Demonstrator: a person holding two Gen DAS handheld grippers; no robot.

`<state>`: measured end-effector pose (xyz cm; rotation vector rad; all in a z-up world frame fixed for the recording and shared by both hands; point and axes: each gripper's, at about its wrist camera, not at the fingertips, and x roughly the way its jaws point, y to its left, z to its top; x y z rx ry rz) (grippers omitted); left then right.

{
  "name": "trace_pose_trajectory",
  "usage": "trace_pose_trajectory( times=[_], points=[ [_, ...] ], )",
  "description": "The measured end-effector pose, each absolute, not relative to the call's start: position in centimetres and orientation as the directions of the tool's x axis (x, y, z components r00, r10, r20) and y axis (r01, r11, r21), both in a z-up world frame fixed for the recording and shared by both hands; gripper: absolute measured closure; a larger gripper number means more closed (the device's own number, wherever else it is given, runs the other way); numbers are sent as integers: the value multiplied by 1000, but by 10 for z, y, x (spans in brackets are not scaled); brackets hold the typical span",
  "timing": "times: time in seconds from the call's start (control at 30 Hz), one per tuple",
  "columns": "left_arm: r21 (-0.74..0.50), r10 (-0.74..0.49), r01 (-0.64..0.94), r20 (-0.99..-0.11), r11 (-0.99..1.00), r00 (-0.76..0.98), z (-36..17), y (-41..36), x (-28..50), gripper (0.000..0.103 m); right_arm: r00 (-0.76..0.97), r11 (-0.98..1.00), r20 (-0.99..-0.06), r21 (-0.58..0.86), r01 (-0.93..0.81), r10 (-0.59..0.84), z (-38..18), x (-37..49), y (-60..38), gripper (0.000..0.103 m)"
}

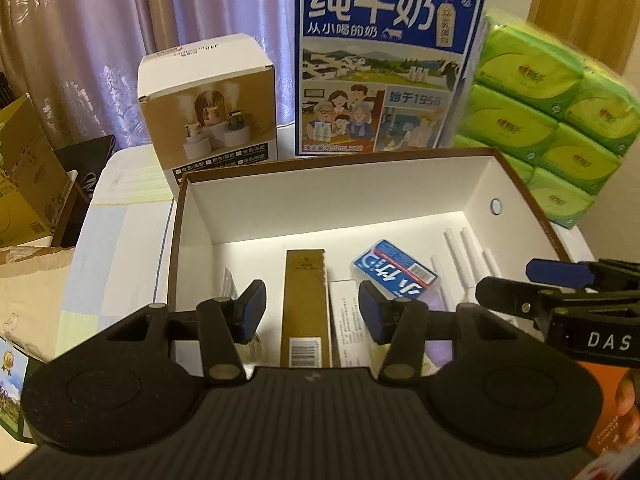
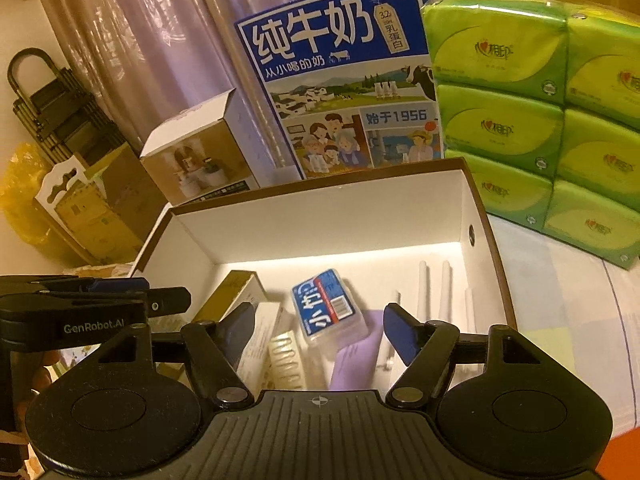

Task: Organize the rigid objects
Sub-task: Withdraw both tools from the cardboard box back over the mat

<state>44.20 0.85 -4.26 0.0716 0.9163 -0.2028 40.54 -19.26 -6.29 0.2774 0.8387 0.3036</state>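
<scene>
Going left to right: one humidifier carton stands behind the open box; one blue milk carton rises mid-back; six green tissue packs show, stacked at right; inside the box lie one gold box, one white box, one blue-labelled clear case, four white sticks; the left gripper hangs unclenched, empty; the right gripper is opening, gripping nothing.
</scene>
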Motion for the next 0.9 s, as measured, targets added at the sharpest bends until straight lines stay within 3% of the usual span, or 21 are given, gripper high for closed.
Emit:
trace_pose_trajectory(
  times=[0.9],
  points=[
    [-77, -194, 203, -728, 976, 657, 9, 38, 332, 56, 659, 913, -646, 370, -170, 384, -23, 315, -193, 35]
  ],
)
